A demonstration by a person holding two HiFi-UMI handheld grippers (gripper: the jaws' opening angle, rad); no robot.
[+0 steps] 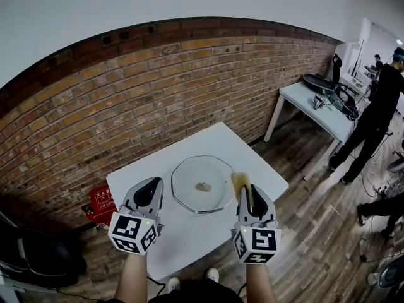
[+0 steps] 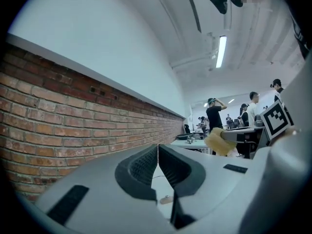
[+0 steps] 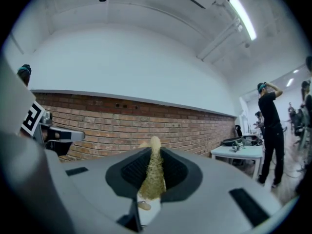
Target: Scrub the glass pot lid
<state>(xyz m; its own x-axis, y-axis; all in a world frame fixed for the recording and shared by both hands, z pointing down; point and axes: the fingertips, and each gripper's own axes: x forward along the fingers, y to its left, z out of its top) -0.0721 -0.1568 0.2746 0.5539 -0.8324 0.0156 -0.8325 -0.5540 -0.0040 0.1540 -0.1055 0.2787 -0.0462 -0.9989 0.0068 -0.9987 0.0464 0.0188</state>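
Note:
A round glass pot lid (image 1: 202,184) with a knob in its middle lies flat on the small white table (image 1: 189,232). My left gripper (image 1: 152,185) hovers just left of the lid, its jaws shut with nothing between them (image 2: 157,156). My right gripper (image 1: 243,189) hovers at the lid's right edge, shut on a yellow scrub sponge (image 1: 240,182) that sticks out past the fingertips. In the right gripper view the sponge (image 3: 153,174) stands squeezed between the black pads. The left gripper view shows the same sponge (image 2: 218,141) off to the right.
A brick wall (image 1: 126,100) runs behind the table. A red box (image 1: 101,202) sits on the floor at the table's left. A second white table (image 1: 319,109) with pans stands at the right, and a person in black (image 1: 372,115) stands next to it.

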